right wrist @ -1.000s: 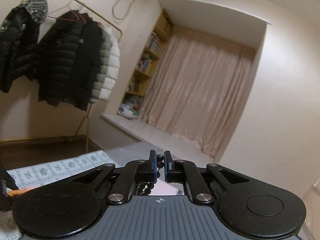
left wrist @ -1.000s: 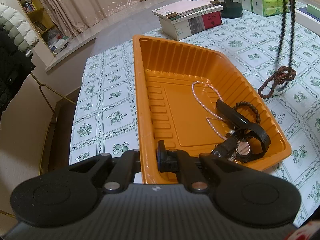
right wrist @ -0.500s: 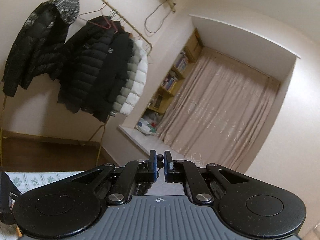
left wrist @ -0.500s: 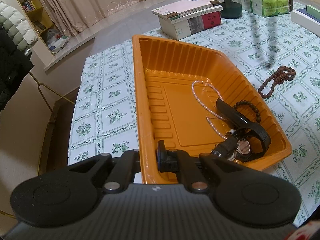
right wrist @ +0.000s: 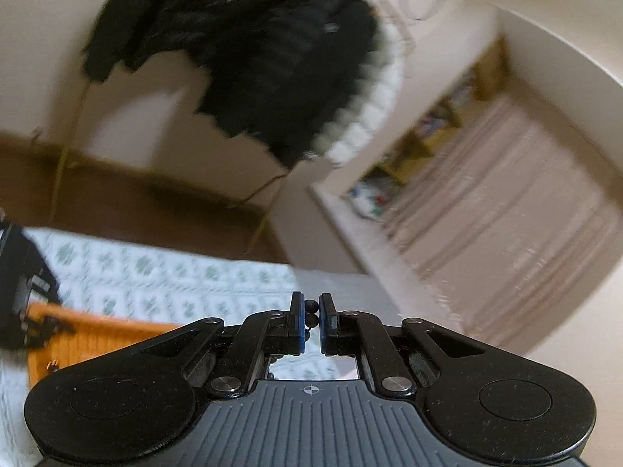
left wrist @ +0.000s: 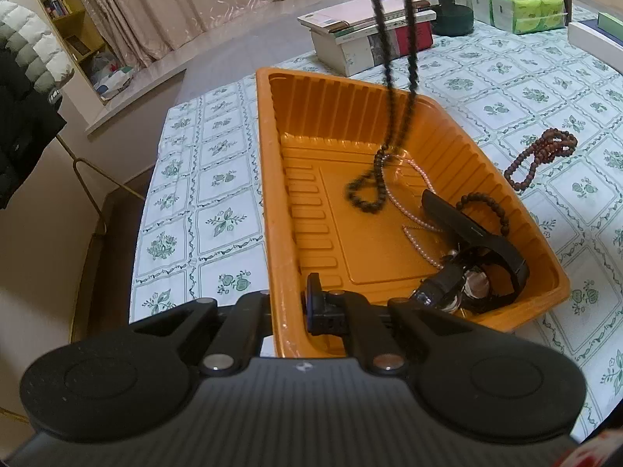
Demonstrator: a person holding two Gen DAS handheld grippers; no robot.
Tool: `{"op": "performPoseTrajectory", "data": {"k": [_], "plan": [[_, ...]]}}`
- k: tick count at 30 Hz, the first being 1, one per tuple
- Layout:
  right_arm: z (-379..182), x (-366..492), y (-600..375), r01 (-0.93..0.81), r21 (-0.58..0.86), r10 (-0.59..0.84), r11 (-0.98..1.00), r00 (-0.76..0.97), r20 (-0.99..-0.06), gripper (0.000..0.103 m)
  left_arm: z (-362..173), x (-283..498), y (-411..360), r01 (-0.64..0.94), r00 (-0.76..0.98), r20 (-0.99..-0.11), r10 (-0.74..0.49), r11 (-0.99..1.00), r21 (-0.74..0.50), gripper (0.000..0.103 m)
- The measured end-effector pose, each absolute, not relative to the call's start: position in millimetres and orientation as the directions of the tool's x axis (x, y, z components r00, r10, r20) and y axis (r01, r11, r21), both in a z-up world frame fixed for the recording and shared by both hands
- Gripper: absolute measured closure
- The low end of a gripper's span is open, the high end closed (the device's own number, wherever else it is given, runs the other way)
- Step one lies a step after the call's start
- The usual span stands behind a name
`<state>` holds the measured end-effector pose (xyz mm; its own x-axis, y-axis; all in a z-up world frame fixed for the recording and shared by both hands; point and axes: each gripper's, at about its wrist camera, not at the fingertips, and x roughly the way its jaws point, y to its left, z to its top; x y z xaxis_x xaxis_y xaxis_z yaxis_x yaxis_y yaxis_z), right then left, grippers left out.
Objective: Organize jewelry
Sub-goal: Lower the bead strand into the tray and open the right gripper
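Note:
An orange tray sits on the floral tablecloth. It holds a pearl necklace, a black watch and a small brown bead bracelet. My left gripper is shut on the tray's near rim, one finger inside the wall. My right gripper is shut on a long dark bead necklace. In the left wrist view the dark bead necklace hangs down into the tray, its blurred lower loop at the floor. A reddish-brown bead strand lies on the cloth right of the tray.
A stack of books, a dark green jar and tissue packs stand at the table's far side. The table's left edge drops to the floor. Coats hang on a rack by the wall.
The hanging dark bead necklace has travelled from over the cloth at the right to over the tray. The right wrist view has swung down and rolled. The left gripper and tray have stayed put.

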<state>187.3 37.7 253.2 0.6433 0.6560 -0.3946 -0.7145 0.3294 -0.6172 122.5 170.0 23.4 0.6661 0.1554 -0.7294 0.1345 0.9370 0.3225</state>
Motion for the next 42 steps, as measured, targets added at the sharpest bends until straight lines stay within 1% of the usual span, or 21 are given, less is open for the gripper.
{"op": "performPoseTrajectory", "data": {"k": [8, 14, 17, 21, 31, 42], "plan": [[174.1, 193.7, 67.2, -0.729, -0.683, 0.637, 0.037, 0.544, -0.546, 0.096, 22.3, 122.9, 170.9, 0.132, 0.666, -0.730, 0.153, 0.939, 0.318, 0.100], [109.1, 189.0, 60.9, -0.725, -0.665, 0.588, -0.179, 0.463, -0.663, 0.096, 21.4, 122.4, 171.9, 0.127, 0.665, -0.731, 0.153, 0.941, 0.313, 0.100], [81.1, 187.2, 54.8, -0.705, -0.666, 0.555, -0.245, 0.462, -0.692, 0.096, 21.1, 122.5, 172.6, 0.126, 0.664, -0.732, 0.153, 0.942, 0.311, 0.100], [63.9, 192.7, 49.6, -0.707, -0.662, 0.537, -0.251, 0.467, -0.702, 0.096, 21.1, 122.5, 172.5, 0.125, 0.664, -0.732, 0.154, 0.942, 0.311, 0.100], [58.2, 195.7, 52.8, -0.693, -0.677, 0.534, -0.248, 0.485, -0.692, 0.096, 21.3, 122.4, 173.3, 0.125, 0.664, -0.732, 0.153, 0.942, 0.311, 0.100], [48.8, 199.3, 55.7, -0.726, -0.651, 0.539, -0.220, 0.466, -0.702, 0.096, 21.2, 122.9, 174.6, 0.122, 0.664, -0.733, 0.152, 0.944, 0.307, 0.100]]}}
